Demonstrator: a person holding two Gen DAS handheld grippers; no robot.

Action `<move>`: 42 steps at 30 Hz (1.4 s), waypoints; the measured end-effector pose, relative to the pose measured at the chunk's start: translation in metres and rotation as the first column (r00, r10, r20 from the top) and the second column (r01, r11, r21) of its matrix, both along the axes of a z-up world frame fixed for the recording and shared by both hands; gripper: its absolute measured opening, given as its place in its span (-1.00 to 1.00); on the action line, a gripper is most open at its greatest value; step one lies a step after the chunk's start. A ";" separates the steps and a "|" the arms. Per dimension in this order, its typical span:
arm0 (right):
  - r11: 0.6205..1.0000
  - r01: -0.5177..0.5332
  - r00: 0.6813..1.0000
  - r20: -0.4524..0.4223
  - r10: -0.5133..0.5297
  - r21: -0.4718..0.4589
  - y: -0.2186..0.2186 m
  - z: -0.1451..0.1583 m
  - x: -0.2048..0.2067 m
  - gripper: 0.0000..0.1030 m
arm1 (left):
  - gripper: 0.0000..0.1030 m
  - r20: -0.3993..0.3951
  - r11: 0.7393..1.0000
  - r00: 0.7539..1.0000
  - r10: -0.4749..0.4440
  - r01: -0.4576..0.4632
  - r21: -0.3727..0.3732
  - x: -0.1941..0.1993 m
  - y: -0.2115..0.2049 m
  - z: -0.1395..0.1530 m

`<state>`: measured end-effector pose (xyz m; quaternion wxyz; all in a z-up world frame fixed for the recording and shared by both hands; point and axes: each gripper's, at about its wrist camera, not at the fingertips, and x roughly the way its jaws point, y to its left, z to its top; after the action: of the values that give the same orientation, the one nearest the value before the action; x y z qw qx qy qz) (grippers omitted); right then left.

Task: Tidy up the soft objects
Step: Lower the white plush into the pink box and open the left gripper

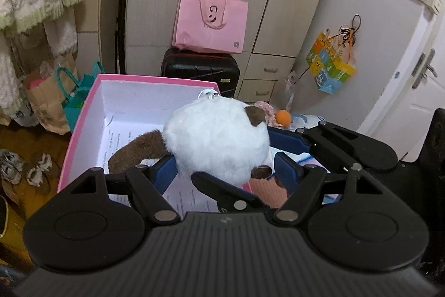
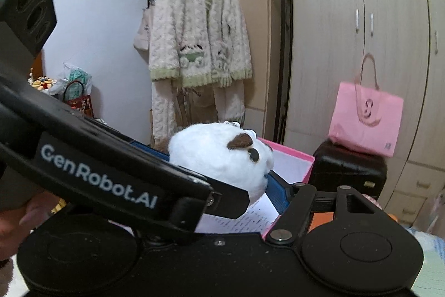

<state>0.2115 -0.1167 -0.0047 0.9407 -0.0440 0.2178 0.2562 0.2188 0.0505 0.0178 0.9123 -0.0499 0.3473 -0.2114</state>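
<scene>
Left hand-held gripper (image 1: 222,171) around white plush toy (image 1: 217,138); above pink box (image 1: 83,116)

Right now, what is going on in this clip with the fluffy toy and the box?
A person is working with two handheld grippers. A white plush toy with brown ears and a brown tail sits between the jaws of both the left gripper and the right gripper, held above an open pink box. The box has white inner walls and printed paper lying on its bottom. The toy is not yet inside; it looks about to be lowered in.
</scene>
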 end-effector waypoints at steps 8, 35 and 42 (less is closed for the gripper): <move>0.999 -0.009 0.986 -0.167 0.002 -0.037 0.006 -0.017 0.061 0.43 | 0.45 -0.123 0.997 0.991 0.042 -0.050 -0.064 0.057 0.007 -0.031; 0.986 -0.028 0.981 -0.193 -0.004 -0.164 0.015 -0.013 0.070 0.44 | 0.51 -0.101 0.995 0.991 0.084 -0.089 -0.045 0.046 0.030 -0.026; 0.984 -0.025 0.984 -0.178 -0.008 -0.179 0.009 0.001 0.036 0.44 | 0.51 -0.014 0.997 0.997 0.080 -0.080 -0.013 0.004 0.035 -0.003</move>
<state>0.2471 -0.1076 -0.0035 0.9085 -0.1069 0.3231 0.2424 0.2224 0.0857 0.0148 0.9173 -0.0714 0.3497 -0.1768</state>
